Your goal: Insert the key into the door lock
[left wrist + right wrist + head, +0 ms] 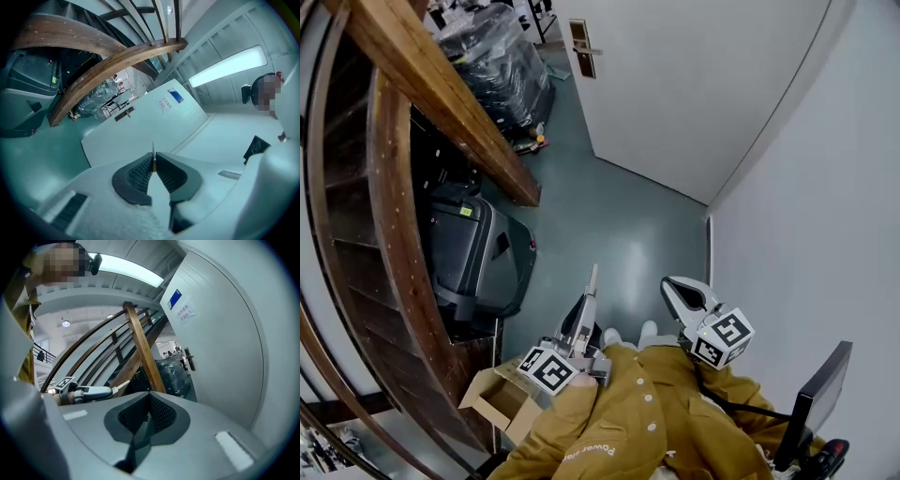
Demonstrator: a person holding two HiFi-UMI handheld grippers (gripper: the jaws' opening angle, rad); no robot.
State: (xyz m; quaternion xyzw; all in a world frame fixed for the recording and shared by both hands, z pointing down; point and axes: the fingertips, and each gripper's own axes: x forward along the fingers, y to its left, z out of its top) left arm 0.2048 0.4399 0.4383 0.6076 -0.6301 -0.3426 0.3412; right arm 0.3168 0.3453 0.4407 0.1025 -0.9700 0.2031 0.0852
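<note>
My left gripper (pixel 589 298) is shut on a thin metal key (pixel 593 277), whose blade sticks out forward past the jaw tips. In the left gripper view the key (pixel 153 158) shows edge-on between the closed pads and points at the white door (pixel 150 122). The door's dark lock plate with its handle (pixel 124 113) is far ahead, at the end of the corridor (pixel 581 47). My right gripper (pixel 667 284) is held beside the left one, shut with nothing in it (pixel 150 395). Its view shows the left gripper (pixel 89 392) and the door handle (pixel 189 358).
A curved wooden staircase (pixel 441 103) runs along the left. Beneath it are a dark grey machine (pixel 478 258), a plastic-wrapped stack (pixel 497 61) and an open cardboard box (pixel 502 398). White walls (pixel 806 216) close the right side. A black screen (pixel 816 398) stands at lower right.
</note>
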